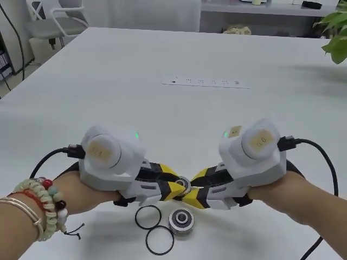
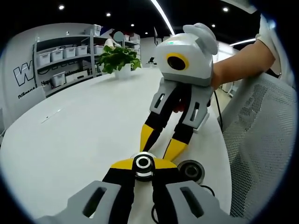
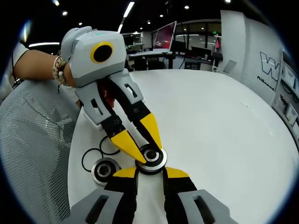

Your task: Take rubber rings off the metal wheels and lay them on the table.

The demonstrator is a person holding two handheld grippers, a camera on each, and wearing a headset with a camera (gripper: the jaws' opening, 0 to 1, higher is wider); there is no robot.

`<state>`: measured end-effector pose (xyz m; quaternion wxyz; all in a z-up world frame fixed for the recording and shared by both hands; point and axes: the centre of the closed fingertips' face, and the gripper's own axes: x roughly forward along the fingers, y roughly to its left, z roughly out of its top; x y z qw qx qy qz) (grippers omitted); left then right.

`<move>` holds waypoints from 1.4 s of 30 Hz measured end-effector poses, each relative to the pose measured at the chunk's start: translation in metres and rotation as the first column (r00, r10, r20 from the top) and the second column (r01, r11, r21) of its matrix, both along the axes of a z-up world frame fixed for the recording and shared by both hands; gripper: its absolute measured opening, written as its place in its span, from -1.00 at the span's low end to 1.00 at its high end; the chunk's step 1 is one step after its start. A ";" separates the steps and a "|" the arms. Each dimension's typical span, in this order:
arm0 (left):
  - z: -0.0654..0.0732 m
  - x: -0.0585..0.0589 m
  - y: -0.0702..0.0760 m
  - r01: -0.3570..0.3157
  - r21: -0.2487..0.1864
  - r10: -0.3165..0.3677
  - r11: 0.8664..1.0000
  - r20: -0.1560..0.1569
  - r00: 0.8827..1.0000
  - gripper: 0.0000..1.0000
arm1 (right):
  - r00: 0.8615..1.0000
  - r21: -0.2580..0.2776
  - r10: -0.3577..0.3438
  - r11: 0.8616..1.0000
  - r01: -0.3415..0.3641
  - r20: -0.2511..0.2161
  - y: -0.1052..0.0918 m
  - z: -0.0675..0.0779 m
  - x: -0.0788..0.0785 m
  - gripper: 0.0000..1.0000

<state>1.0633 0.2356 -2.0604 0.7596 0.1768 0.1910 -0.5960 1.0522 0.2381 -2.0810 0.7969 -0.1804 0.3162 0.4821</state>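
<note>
**Mia:** What is the biggest thing here?

**Sam:** The white desk [image 1: 173,108]. Over its near edge, the left gripper [image 1: 176,184] and the right gripper [image 1: 196,187] meet nose to nose.

**Mia:** What do they hold?

**Sam:** A wheel [image 3: 153,157], up off the desk. The left fingers are closed on it. The right fingers are nearly closed, with their tips at its edge. I can't tell if they pinch anything.

**Mia:** And on the desk?

**Sam:** The other wheel [image 1: 181,221] lies flat just below the grippers. Two black rings [image 1: 136,218] lie beside it, close together.

**Mia:** How will a ring feel?

**Sam:** Soft, stretchy and light, I think. The wheel looks hard and smooth, so it may slip or roll. I would hold the wheel by its flat sides and pull the ring up at its edge.

**Mia:** Do the views differ?

**Sam:** Yes. The head view shows both loose rings whole, but the fingers hide much of the held wheel. The right gripper view shows that wheel's face. Its dark edge looks like a ring.
</note>
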 end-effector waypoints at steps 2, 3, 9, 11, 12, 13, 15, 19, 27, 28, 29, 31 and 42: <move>0.000 0.000 0.000 -0.001 0.000 0.001 1.000 0.000 1.000 -0.84 | 1.000 0.009 -0.014 1.000 0.014 -0.012 0.000 0.000 0.000 -0.64; 0.000 0.000 0.000 -0.001 0.000 0.001 1.000 0.000 1.000 -0.84 | 0.999 0.022 -0.040 0.999 0.041 -0.032 0.000 0.000 0.001 -0.63; 0.000 0.000 0.000 -0.001 -0.003 0.001 1.000 0.002 1.000 -0.84 | 0.999 -0.020 -0.052 0.998 0.052 0.001 0.005 -0.005 0.003 -0.53; 0.000 0.000 0.000 -0.001 -0.003 0.001 1.000 0.003 1.000 -0.84 | 0.998 -0.021 -0.056 0.998 0.055 -0.008 0.005 -0.005 0.003 -0.53; 0.000 0.000 0.000 0.000 -0.003 0.000 1.000 0.004 1.000 -0.84 | 0.998 -0.006 -0.066 0.998 0.066 -0.021 0.004 -0.004 0.003 -0.53; 0.000 0.000 0.000 0.001 -0.003 -0.001 1.000 0.005 1.000 -0.84 | 0.997 0.005 -0.071 0.997 0.071 -0.023 0.004 -0.003 0.004 -0.53; 0.000 0.000 0.000 0.001 -0.003 -0.001 1.000 0.005 1.000 -0.84 | 0.996 0.026 -0.079 0.996 0.080 -0.040 0.003 -0.001 0.004 -0.53; 0.000 0.000 0.000 0.000 -0.003 0.000 1.000 0.005 1.000 -0.84 | 0.997 0.020 -0.071 0.997 0.072 -0.036 0.003 -0.001 0.003 -0.54; 0.000 0.000 -0.001 0.000 -0.003 0.001 1.000 0.006 1.000 -0.84 | 0.996 0.033 -0.075 0.996 0.077 -0.057 0.002 0.000 0.002 -0.54; 0.000 0.000 -0.001 -0.001 -0.003 0.001 1.000 0.005 1.000 -0.84 | 0.995 0.038 -0.077 0.996 0.080 -0.060 0.003 0.000 0.002 -0.53; 0.000 0.000 -0.001 -0.001 -0.003 0.001 1.000 0.005 1.000 -0.84 | 0.995 0.044 -0.079 0.996 0.082 -0.062 0.004 0.001 0.002 -0.50; 0.000 0.001 -0.001 -0.002 -0.004 0.002 1.000 0.006 1.000 -0.84 | 0.995 0.058 -0.083 0.995 0.086 -0.060 0.007 0.003 0.003 -0.46; 0.000 0.000 -0.001 -0.002 -0.012 0.002 1.000 0.009 1.000 -0.84 | 0.997 0.035 -0.067 0.997 0.068 -0.045 0.001 0.002 0.001 -0.60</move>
